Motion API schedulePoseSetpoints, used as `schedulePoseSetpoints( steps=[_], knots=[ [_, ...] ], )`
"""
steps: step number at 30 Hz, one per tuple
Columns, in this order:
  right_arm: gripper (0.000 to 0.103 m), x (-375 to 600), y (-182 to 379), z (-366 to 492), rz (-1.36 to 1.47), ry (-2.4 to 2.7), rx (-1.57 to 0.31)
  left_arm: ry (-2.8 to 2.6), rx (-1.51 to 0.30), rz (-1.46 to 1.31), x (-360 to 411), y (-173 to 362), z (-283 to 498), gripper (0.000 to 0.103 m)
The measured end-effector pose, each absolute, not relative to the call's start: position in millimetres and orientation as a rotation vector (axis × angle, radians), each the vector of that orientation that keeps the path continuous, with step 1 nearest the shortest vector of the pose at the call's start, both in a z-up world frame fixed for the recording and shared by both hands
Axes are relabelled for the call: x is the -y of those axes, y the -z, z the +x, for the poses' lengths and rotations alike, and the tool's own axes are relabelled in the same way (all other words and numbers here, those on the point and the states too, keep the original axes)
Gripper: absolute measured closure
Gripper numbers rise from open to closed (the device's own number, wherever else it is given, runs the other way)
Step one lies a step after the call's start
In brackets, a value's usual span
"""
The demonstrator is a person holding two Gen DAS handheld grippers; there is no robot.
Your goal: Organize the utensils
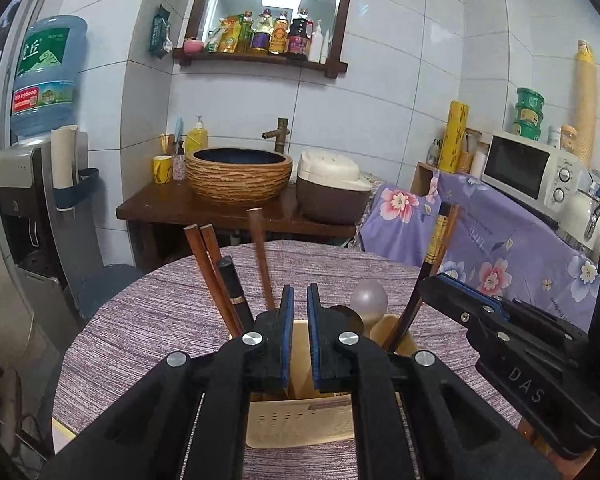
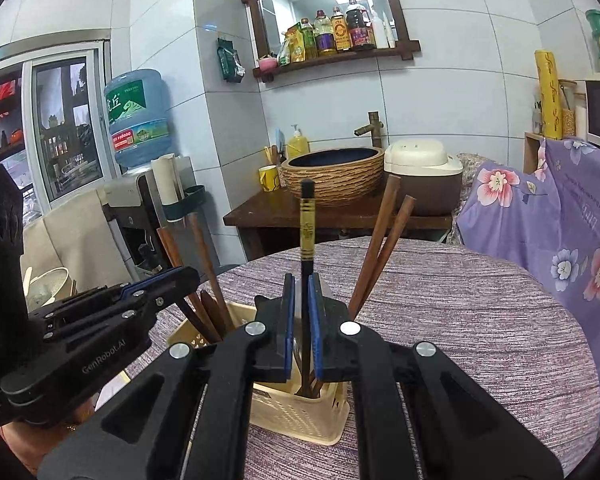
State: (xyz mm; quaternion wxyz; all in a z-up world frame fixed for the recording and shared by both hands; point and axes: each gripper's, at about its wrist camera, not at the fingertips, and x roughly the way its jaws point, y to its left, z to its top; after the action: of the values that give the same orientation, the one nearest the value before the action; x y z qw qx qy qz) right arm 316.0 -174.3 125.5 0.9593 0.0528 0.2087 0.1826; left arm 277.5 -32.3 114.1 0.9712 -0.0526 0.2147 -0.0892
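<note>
The right hand-held gripper [image 2: 300, 308] is pinching, I think, the skinny, light, slick black chopstick [image 2: 307, 232] mid-shaft over the caddy [image 2: 300, 412], while the left hand-held gripper [image 1: 299, 312] is hovering narrowly open, holding nothing.

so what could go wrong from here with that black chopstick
The right gripper straddles the black chopstick low down, so its tall top could swing and knock the brown chopsticks. The light basket may tip if pushed. The left gripper hangs close by and could collide.

holder [image 2: 300, 416] on table [image 2: 480, 320] | chopsticks [image 2: 374, 252] in holder | sink [image 2: 334, 174] behind
</note>
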Motion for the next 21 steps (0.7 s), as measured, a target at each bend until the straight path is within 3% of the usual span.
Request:
schedulePoseSetpoints(
  steps=[2, 4, 6, 10, 12, 15, 21],
  knots=[
    [0.094, 176.7, -126.4, 311.6, 0.112, -0.367, -0.414, 0.182, -0.426, -0.113, 28.2, -116.4, 271.6, 0.093],
    [0.088, 181.5, -127.1, 304.7, 0.121, -0.366, -0.409, 0.184, -0.408, -0.12, 23.9, -119.2, 262.6, 0.078],
    [0.062, 187.2, -127.6, 295.8, 0.127, -0.366, -0.399, 0.172, -0.381, -0.131, 17.6, -119.7, 249.5, 0.045],
    [0.039, 200.3, -122.5, 263.5, 0.125, -0.336, -0.363, 0.146, -0.358, -0.149, 1.7, -110.1, 218.1, 0.025],
    [0.017, 207.6, -113.2, 245.8, 0.12, -0.308, -0.36, 0.132, -0.364, -0.147, -3.4, -99.6, 201.8, 0.013],
    [0.009, 215.6, -88.5, 210.4, 0.075, -0.259, -0.35, 0.089, -0.364, -0.118, -8.4, -78.9, 170.2, 0.006],
    [0.006, 214.9, -32.2, 132.5, 0.001, -0.242, -0.405, 0.067, -0.356, -0.086, 0.1, -39.8, 106.4, 0.005]
  ],
)
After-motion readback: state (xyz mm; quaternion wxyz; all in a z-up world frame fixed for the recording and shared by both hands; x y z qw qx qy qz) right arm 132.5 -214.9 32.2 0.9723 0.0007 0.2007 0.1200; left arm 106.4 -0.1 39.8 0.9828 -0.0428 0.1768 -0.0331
